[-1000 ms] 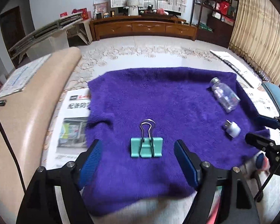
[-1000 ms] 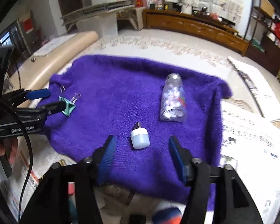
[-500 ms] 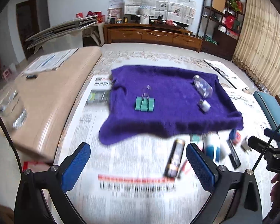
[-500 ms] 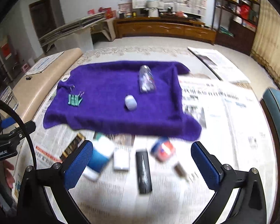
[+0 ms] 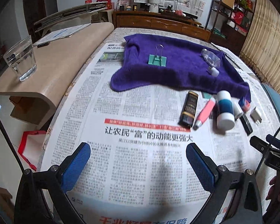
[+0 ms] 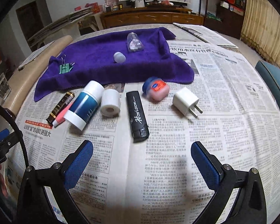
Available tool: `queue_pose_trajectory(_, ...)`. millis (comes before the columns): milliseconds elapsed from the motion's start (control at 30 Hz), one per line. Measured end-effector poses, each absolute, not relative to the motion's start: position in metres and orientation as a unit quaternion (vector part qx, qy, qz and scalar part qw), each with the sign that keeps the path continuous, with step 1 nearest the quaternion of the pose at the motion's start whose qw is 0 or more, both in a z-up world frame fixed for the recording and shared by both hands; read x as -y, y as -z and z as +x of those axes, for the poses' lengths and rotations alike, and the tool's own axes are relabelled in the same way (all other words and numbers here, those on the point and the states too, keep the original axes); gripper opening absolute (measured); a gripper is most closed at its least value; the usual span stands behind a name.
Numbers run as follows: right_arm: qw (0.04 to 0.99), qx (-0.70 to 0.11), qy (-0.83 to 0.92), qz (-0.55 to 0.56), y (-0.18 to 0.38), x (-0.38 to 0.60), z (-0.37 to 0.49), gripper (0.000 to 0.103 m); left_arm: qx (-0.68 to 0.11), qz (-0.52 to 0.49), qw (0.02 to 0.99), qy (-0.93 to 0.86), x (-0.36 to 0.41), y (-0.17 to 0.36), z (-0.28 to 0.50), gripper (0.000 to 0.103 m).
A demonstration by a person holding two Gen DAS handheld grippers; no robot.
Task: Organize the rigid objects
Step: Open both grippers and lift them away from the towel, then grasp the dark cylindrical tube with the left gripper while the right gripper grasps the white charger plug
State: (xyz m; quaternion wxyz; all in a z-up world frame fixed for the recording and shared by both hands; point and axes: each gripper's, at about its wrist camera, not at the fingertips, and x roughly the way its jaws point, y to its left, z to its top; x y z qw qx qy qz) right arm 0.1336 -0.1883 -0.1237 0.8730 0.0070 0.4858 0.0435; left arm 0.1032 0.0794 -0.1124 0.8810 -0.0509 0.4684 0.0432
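A purple towel (image 5: 177,69) (image 6: 102,63) carries a green binder clip (image 5: 157,60) (image 6: 65,68), a clear bottle (image 5: 211,57) (image 6: 134,43) and a small white cap (image 5: 214,72) (image 6: 119,57). On the newspaper in front of it lie a black-gold lighter (image 5: 189,109) (image 6: 60,107), a pink tube (image 5: 204,114), a blue-white bottle (image 5: 225,110) (image 6: 85,105), a tape roll (image 6: 110,102), a black stick (image 6: 137,116), a red-blue tin (image 6: 155,88) and a white plug (image 6: 185,101). My left gripper (image 5: 138,166) and right gripper (image 6: 141,166) hang open over bare newspaper, holding nothing.
A beige low table (image 5: 52,61) stands at the left with a glass of water (image 5: 21,59) on it. A teal chair edge (image 6: 274,82) lies at the right. Newspaper (image 5: 140,158) covers the surface. A wooden cabinet (image 5: 158,24) lines the far wall.
Both grippers have drawn back from the towel toward the near edge and opened wide. The clip and the white cap stay on the towel. The row of loose objects has come into view.
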Motion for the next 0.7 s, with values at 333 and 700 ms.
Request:
queue_pose_trajectory(333, 0.871, -0.49, -0.033, -0.001, 0.142, 0.205, 0.119, 0.103, -0.467, -0.05, 0.883, -0.008, -0.072, 0.131, 0.096, 0.102)
queue_pose_trajectory(700, 0.873, -0.486, -0.037, -0.028, 0.144, 0.2, 0.118, 0.103, -0.461, -0.016, 0.886, 0.047, -0.044, 0.122, 0.16, 0.091)
